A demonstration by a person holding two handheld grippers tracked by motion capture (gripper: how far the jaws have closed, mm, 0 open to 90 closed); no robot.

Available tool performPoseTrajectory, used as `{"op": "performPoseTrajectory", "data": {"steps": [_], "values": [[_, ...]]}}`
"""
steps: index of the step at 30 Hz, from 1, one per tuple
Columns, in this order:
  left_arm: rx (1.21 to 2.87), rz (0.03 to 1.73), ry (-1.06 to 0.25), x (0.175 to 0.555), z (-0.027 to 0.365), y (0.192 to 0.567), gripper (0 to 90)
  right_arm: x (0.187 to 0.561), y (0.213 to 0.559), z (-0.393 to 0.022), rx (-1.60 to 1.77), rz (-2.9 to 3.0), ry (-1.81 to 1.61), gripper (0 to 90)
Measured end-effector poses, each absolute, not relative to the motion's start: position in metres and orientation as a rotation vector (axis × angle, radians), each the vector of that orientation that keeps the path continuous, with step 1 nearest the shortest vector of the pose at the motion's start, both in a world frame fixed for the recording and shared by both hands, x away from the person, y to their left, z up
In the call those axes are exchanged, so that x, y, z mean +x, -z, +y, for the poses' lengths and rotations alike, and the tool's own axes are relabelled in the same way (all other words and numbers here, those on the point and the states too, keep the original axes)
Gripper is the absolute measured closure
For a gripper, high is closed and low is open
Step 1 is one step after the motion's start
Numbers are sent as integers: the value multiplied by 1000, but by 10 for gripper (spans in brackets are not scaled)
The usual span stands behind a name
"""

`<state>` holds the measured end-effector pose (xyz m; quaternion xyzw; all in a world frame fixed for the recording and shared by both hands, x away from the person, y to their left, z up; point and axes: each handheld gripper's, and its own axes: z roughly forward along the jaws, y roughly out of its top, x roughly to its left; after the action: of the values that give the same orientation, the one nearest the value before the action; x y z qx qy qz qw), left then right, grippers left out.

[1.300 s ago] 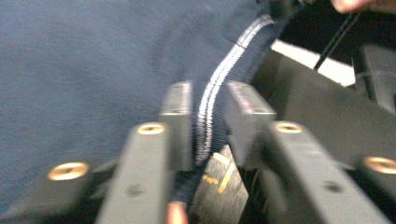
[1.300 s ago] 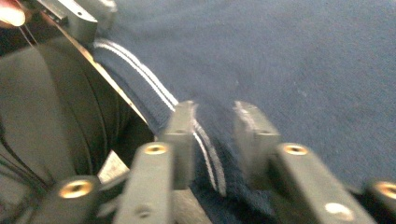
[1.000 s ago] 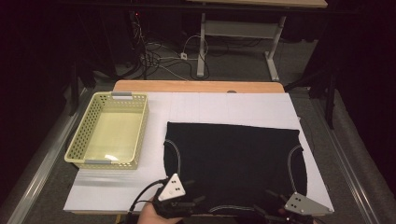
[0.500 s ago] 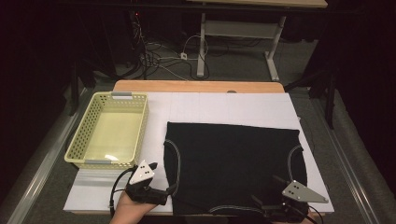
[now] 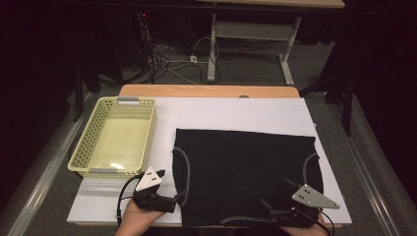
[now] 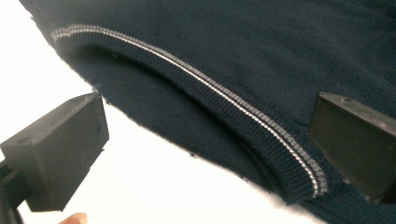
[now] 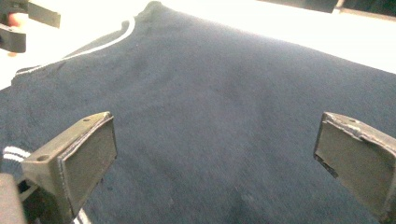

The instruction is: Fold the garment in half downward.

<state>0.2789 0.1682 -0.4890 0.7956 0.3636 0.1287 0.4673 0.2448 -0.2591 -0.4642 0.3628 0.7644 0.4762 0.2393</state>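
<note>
A dark navy sleeveless top [image 5: 246,172] with white-trimmed armholes lies flat on the white sheet [image 5: 236,113]. My left gripper [image 5: 178,199] sits at the top's near left edge, pointing right. In the left gripper view its jaws [image 6: 205,144] stand wide, and the top's trimmed armhole edge [image 6: 224,98] lies between them without being pressed. My right gripper [image 5: 273,191] rests over the top's near right part, open, with the dark fabric [image 7: 224,107] under its jaws [image 7: 217,161]. Both grippers' jaws have just been opening, and neither grips anything.
A pale yellow mesh basket [image 5: 150,132] stands on the sheet's left side, with nothing in it. The wooden table edge [image 5: 206,91] runs along the back. Beyond it are a dark floor, cables and a desk frame [image 5: 251,34]. In the right gripper view, the other gripper [image 7: 23,21] is at the top left.
My left gripper has moved left, from the top's near hem to its left edge. The right gripper has shifted only slightly. The top has not moved.
</note>
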Motion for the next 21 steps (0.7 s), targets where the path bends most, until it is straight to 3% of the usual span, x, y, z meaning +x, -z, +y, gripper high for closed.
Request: {"op": "performPoseTrajectory", "data": {"steps": [21], "values": [[1971,901,-346,287,169,490,0,271,451,-169,860,2183,-1372,1]]}}
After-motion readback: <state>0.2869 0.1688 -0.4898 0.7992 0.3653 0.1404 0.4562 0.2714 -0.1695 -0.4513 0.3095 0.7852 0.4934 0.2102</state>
